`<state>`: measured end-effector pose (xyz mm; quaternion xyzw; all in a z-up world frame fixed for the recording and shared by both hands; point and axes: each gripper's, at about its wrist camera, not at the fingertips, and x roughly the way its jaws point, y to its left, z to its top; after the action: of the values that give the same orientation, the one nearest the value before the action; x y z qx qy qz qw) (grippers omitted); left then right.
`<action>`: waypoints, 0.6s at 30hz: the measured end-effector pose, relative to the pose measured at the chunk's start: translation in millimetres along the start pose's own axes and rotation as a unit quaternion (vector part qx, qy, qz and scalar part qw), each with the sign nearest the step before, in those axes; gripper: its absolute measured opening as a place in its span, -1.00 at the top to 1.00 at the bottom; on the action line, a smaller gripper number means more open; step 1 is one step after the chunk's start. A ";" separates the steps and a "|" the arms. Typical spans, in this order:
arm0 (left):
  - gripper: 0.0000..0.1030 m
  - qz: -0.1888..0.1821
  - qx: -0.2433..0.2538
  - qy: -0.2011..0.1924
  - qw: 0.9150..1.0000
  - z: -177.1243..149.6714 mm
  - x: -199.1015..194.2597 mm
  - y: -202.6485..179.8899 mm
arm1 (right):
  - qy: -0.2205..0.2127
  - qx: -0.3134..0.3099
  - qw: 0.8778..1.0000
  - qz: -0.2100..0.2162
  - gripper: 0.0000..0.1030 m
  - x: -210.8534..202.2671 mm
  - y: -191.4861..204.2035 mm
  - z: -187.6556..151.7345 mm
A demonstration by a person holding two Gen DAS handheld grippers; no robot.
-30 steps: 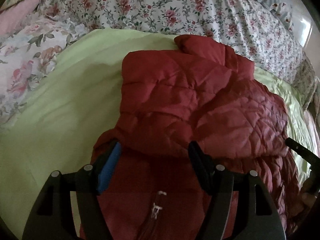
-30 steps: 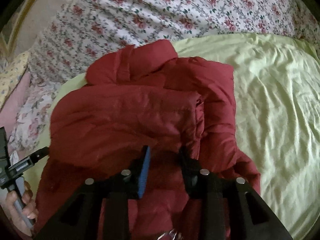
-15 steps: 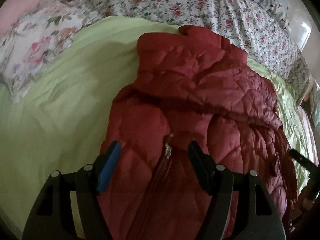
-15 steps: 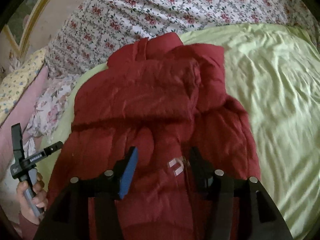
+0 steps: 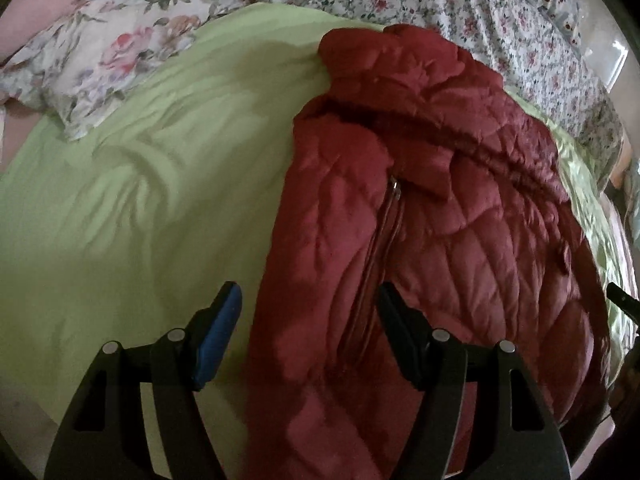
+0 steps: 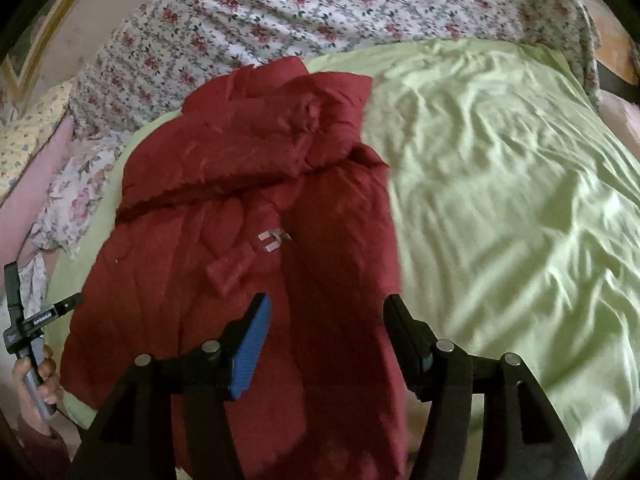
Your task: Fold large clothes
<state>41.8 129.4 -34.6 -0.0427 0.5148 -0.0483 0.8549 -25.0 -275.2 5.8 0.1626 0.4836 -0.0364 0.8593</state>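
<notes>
Left wrist view has your left gripper (image 5: 308, 320) spread wide with nothing in it, straddling the near left edge of the jacket (image 5: 432, 216). That red quilted jacket lies on the green sheet (image 5: 132, 208), sleeves folded across its upper part, zipper pull (image 5: 395, 189) showing mid-front. A floral pillow (image 5: 116, 40) sits off the jacket's far left, and a flowered quilt (image 5: 460, 4) is bunched beyond its collar end. Over on the right wrist view, your right gripper (image 6: 326, 332) is also wide and holding nothing, hovering over the jacket's (image 6: 248, 216) near right edge. Your left hand (image 6: 38, 380) shows just off the jacket's near left corner.
</notes>
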 end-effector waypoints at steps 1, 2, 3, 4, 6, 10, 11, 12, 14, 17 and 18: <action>-0.35 0.000 0.001 0.002 1.000 -4.1 -1.6 0.9 | 0.003 -0.001 1.000 -0.003 -0.18 -1.7 -1.3 -3.9; -0.35 0.001 0.004 0.004 1.000 -8.5 -3.5 1.7 | 0.006 -0.003 1.000 -0.006 -0.19 -2.8 -2.6 -7.2; -0.35 0.001 0.006 0.005 1.000 -10.9 -4.5 2.0 | 0.008 -0.003 1.000 -0.007 -0.23 -3.9 -3.2 -9.9; -0.35 0.002 0.010 0.006 1.000 -14.5 -6.2 2.6 | 0.010 -0.003 1.000 -0.010 -0.24 -4.9 -4.3 -13.5; -0.35 0.003 0.013 0.007 1.000 -18.9 -8.1 5.1 | 0.017 -0.007 1.000 -0.013 -0.27 -4.2 -5.6 -18.9; -0.35 -0.004 0.010 0.012 1.000 -27.9 -10.8 8.9 | 0.039 -0.008 0.999 -0.022 -0.27 0.8 -12.3 -32.3; -0.35 -0.006 0.009 0.013 1.000 -29.1 -10.8 9.7 | 0.045 -0.006 0.999 -0.024 -0.27 2.2 -14.7 -35.8; -0.35 -0.007 0.008 0.015 1.000 -31.0 -11.1 10.1 | 0.049 -0.005 0.998 -0.024 -0.27 2.3 -15.9 -39.4; -0.35 -0.007 0.011 0.019 1.000 -34.7 -11.0 9.2 | 0.058 -0.007 0.998 -0.019 -0.27 3.5 -16.4 -45.6; -0.40 -0.006 0.017 0.026 0.999 -41.0 -9.9 7.1 | 0.070 -0.015 0.997 -0.009 -0.27 3.1 -12.3 -54.5; -0.40 -0.006 0.018 0.029 0.999 -43.4 -9.6 6.7 | 0.073 -0.017 0.997 -0.003 -0.27 2.7 -10.8 -57.4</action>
<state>-0.8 136.3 -47.3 -0.0285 0.5382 -0.0638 0.8399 -72.9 -267.0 -26.6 0.1488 0.5461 -0.0184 0.8242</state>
